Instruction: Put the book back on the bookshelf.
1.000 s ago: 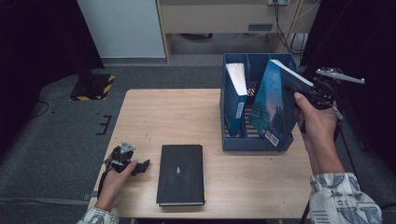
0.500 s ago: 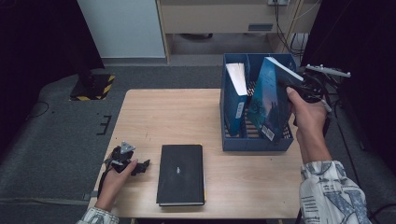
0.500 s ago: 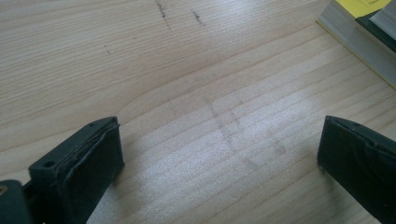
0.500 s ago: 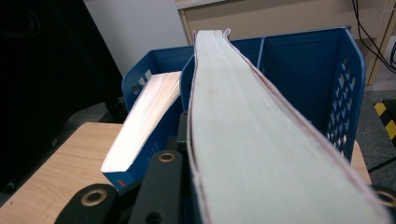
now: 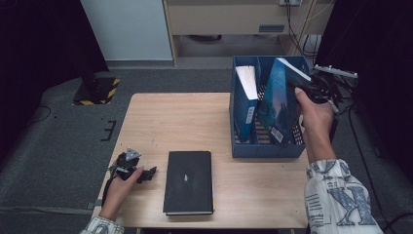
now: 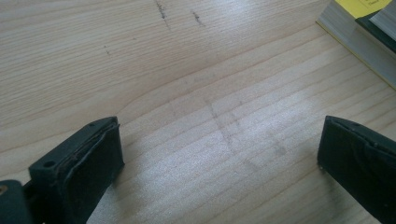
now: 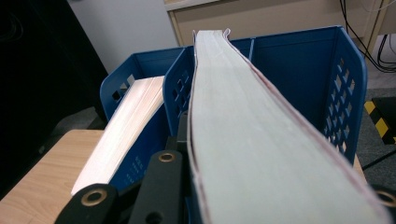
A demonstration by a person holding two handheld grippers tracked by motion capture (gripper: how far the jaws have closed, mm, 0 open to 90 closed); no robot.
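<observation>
Your right gripper (image 5: pixel 303 91) is clamped on the blue book (image 5: pixel 278 100), tilted in the rack (image 5: pixel 265 148) at the table's far right corner; rush and it catches the divider, while your left gripper (image 5: pixel 146 173) idles open.

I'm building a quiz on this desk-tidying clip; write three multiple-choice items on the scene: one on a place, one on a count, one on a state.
1. Where does the black book lie?
A. flat on the table
B. in the blue file box
C. on the floor

2. How many books stand in the blue file box?
A. none
B. two
C. four

3. How is the left hand-held gripper?
A. shut on the black book
B. shut on a pen
C. open over bare wood

Key: 1 A, it lies cover up beside the left hand. 2 B, one in each visible slot, the teal book tilted in the right hand-held gripper. 3 C, its jaws stand wide apart with bare wood between them.
</observation>
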